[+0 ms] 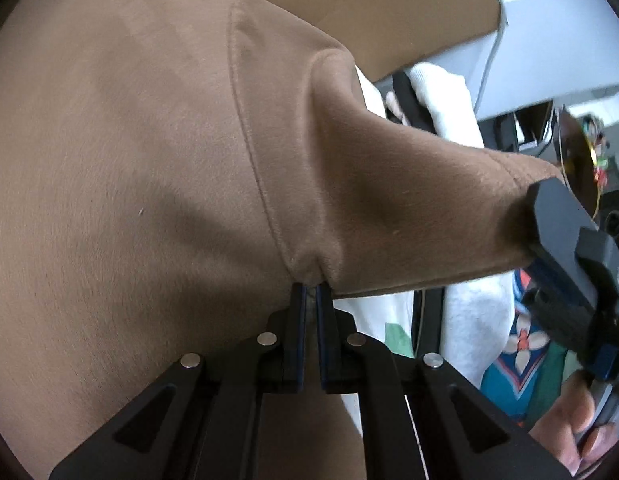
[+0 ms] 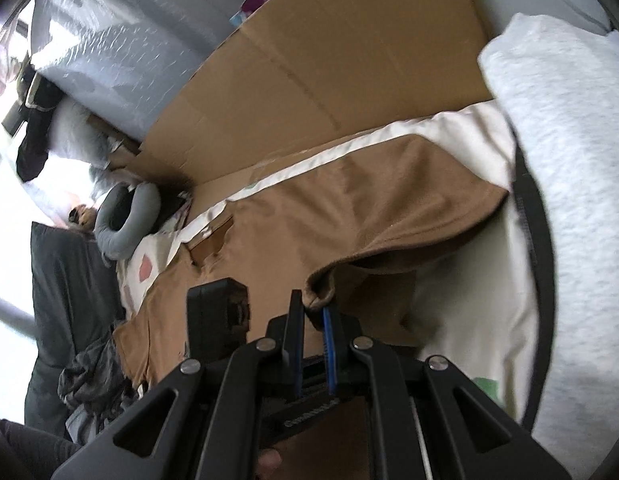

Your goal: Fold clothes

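Currently I see the left gripper (image 1: pixel 311 288) clamped on the brown garment (image 1: pixel 129 140) at a seam (underarm, probably), right gripper (image 2: pixel 313 304) pinching its hem edge above the cream sheet (image 2: pixel 461 312).

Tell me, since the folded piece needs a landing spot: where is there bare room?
The flat brown cardboard sheet beyond the brown fleece garment is free. Toward the grey ring-shaped cushion it is crowded.

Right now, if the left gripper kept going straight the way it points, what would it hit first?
The brown garment: the left gripper is already shut on its seam, and the cloth fills the view ahead.
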Demonstrator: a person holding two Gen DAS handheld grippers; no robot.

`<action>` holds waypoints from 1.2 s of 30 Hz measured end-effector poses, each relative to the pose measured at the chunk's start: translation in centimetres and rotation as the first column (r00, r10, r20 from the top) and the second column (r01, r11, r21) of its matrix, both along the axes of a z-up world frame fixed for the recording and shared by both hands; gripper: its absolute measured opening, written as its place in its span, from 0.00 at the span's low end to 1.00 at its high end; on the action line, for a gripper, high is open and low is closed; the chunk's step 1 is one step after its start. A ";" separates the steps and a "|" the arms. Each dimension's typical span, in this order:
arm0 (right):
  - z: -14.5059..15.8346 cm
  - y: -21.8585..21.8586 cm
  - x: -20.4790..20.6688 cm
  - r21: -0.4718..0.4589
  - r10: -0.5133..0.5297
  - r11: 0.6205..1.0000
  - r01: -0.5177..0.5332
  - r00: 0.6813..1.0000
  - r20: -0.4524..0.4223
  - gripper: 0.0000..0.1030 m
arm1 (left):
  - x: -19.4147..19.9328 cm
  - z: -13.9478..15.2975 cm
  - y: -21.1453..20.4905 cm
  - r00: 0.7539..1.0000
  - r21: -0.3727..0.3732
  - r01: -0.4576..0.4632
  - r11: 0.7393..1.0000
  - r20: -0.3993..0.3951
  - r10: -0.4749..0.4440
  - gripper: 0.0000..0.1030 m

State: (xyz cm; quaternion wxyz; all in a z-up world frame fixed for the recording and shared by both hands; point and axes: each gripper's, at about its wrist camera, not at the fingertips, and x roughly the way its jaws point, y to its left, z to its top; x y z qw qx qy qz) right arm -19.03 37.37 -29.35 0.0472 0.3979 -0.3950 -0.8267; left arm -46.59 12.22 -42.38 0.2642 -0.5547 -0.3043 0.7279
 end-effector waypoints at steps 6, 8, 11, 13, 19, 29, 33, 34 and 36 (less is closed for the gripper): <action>-1.2 -1.4 -0.2 -0.061 0.040 0.997 -0.039 0.999 0.019 0.08 | 0.7 -0.7 -0.4 0.990 0.049 -0.132 0.990 0.060 0.129 0.04; -1.5 -1.8 -0.1 -0.067 0.052 0.996 -0.050 0.998 0.029 0.10 | 0.7 -0.7 -0.4 0.987 0.048 -0.147 0.988 0.077 0.143 0.04; -1.7 -2.2 0.0 -0.074 0.063 0.996 -0.059 0.997 0.049 0.15 | 0.8 -0.5 -0.4 0.984 0.035 -0.152 0.988 0.102 0.148 0.04; -1.6 -2.5 0.0 -0.077 0.077 0.994 -0.072 0.996 0.055 0.19 | 0.3 -0.1 -0.1 0.989 0.010 -0.092 0.996 0.119 0.090 0.04; -0.8 -2.5 1.1 -0.068 0.079 0.995 -0.076 0.996 0.043 0.34 | 1.1 0.9 -0.7 0.983 -0.037 -0.008 0.999 0.182 0.014 0.05; -2.1 -1.5 2.2 0.069 0.045 0.996 -0.055 0.989 0.138 0.36 | 3.4 3.5 -5.0 0.996 -0.190 0.000 0.982 0.091 0.017 0.05; -3.3 -1.4 2.4 0.094 0.034 0.994 -0.051 0.984 0.176 0.37 | 3.1 3.7 -5.7 0.998 -0.231 -0.008 0.973 0.058 0.022 0.31; -3.6 -1.5 2.4 0.106 0.036 0.993 -0.056 0.982 0.184 0.39 | 3.1 3.9 -5.8 0.999 -0.239 -0.007 0.971 0.041 0.017 0.48; -4.2 -1.7 2.3 0.124 0.042 0.990 -0.068 0.978 0.203 0.42 | 2.9 4.4 -5.5 1.000 -0.253 0.006 0.967 -0.002 -0.007 0.60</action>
